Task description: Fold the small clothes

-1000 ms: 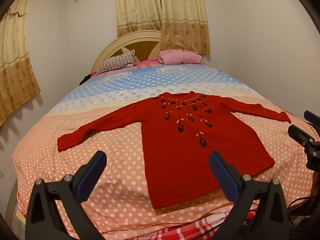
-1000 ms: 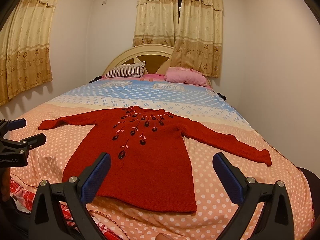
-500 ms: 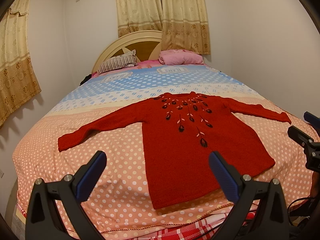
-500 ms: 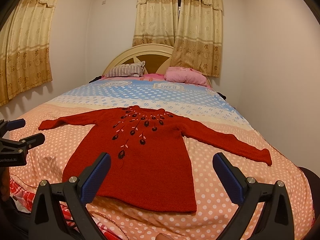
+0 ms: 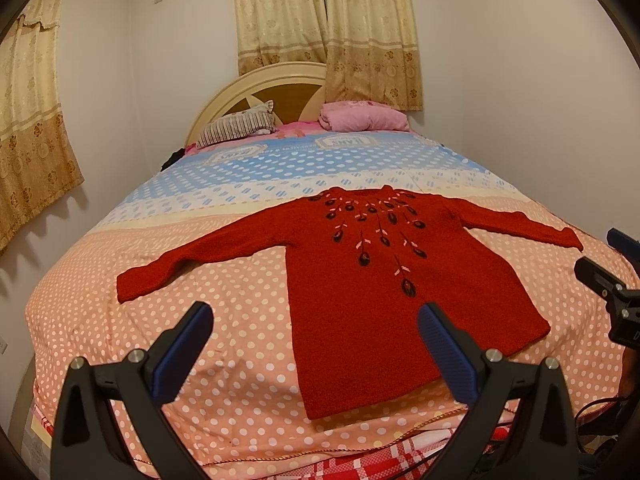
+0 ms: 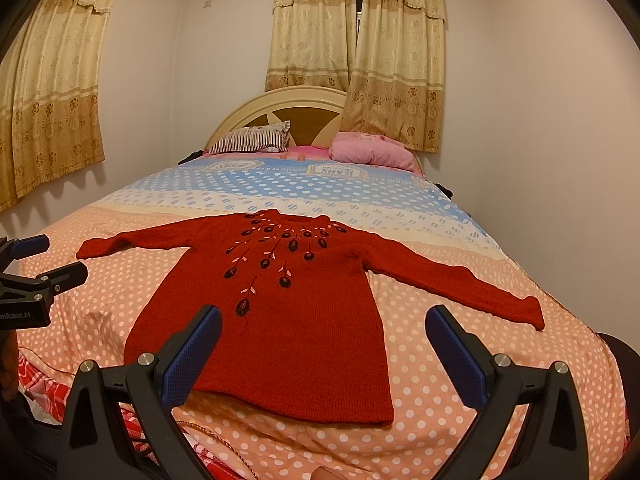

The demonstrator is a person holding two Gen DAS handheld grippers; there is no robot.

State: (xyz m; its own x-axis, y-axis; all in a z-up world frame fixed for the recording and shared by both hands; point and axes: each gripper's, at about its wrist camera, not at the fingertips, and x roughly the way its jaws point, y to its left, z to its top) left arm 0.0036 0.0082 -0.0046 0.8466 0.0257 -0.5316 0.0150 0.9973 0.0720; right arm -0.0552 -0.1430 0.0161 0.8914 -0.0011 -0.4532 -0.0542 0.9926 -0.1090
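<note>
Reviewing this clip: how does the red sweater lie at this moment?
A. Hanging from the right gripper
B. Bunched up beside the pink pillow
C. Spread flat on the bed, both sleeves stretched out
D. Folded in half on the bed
C: the red sweater lies flat on the polka-dot bedspread with both sleeves out, and both the left gripper and right gripper are open and clear of it.

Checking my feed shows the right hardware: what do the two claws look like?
Both match: the left claw and right claw each have black angular plastic arms with silver bolts, tipped by blue textured pads. The right wrist view shows the left claw's black body from the side, with partly cut-off white lettering. Dark cables trail nearby.
</note>
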